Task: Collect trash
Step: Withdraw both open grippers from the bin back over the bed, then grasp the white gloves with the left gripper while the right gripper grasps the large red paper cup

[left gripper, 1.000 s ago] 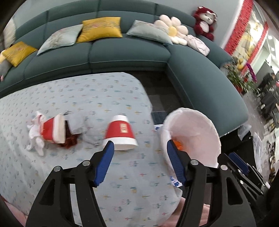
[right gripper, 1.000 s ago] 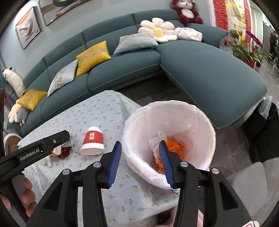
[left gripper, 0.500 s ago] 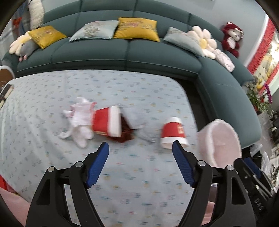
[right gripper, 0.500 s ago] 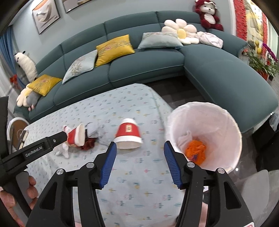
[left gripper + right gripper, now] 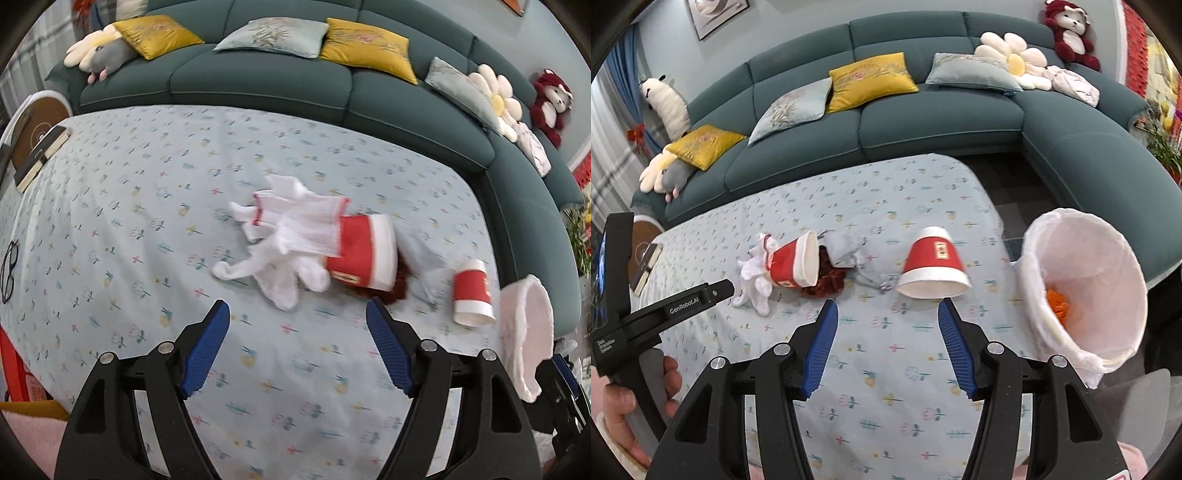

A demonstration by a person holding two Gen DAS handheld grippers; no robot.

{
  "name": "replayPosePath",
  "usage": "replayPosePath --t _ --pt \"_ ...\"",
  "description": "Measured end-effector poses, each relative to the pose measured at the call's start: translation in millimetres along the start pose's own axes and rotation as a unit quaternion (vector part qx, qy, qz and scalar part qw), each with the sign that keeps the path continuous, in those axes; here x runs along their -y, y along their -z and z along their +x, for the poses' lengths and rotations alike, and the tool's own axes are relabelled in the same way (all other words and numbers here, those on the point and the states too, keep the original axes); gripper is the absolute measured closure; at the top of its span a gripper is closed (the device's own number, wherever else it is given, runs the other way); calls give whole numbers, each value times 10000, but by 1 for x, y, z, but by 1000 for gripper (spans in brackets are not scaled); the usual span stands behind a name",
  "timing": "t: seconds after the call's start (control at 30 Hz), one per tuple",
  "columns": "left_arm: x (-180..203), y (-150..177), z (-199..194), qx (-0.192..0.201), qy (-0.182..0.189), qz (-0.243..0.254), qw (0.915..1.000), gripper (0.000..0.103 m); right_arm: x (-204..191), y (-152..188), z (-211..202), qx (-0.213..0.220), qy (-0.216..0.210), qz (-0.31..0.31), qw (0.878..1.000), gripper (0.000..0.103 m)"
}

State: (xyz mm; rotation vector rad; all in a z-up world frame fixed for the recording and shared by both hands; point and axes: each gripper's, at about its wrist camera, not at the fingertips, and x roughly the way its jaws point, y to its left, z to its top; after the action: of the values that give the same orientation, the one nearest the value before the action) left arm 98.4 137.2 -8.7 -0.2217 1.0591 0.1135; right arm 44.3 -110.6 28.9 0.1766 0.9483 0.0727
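White gloves [image 5: 284, 236] lie on the table against a tipped red and white paper cup [image 5: 364, 253], with a dark red scrunchie [image 5: 397, 291] and a grey cloth [image 5: 421, 254] beside it. A second red cup [image 5: 471, 293] lies further right. My left gripper [image 5: 297, 317] is open and empty, just short of the gloves. My right gripper [image 5: 886, 314] is open and empty in front of the second cup [image 5: 934, 264]. The white-lined trash bin [image 5: 1086, 284] stands at the table's right edge, with orange waste inside.
A teal sectional sofa [image 5: 923, 122] with cushions and plush toys wraps the far side. A book [image 5: 42, 155] on a round side table and glasses [image 5: 9, 266] lie at the left. The table [image 5: 110, 206] has a floral cloth.
Both grippers swung left, away from the bin. The left now faces the gloves and first cup; the right now faces the second cup. Both jaws opened wider.
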Motion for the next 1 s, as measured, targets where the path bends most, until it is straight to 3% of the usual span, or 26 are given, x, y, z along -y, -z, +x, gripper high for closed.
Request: replayPosePath --t 0.5,0.6,0.63,0.67,0.73,0.77,1.0 --pt "-20 -28 62 -191 297 -276 9990 32 -48 -14 67 -363 -163 -346 9986 48" --pt "-17 -32 75 -315 429 -191 9984 47 -55 -17 80 -425 -192 -396 9981 48" --pt "-16 -32 79 -365 481 -170 9980 57 -57 -18 84 -449 -201 -408 9980 48" --pt "-15 -32 82 -402 526 -162 9977 74 -58 -19 88 -471 -210 -411 9978 48" --pt "-15 -32 85 -476 604 -158 9969 94 -61 -19 94 -517 -233 -409 9976 48" --pt "-15 -31 84 -482 637 -163 9967 99 -62 -19 97 -532 -242 -413 9974 48" --pt "-19 -36 57 -121 703 -228 9972 100 -70 -21 111 -589 -347 -401 9969 48"
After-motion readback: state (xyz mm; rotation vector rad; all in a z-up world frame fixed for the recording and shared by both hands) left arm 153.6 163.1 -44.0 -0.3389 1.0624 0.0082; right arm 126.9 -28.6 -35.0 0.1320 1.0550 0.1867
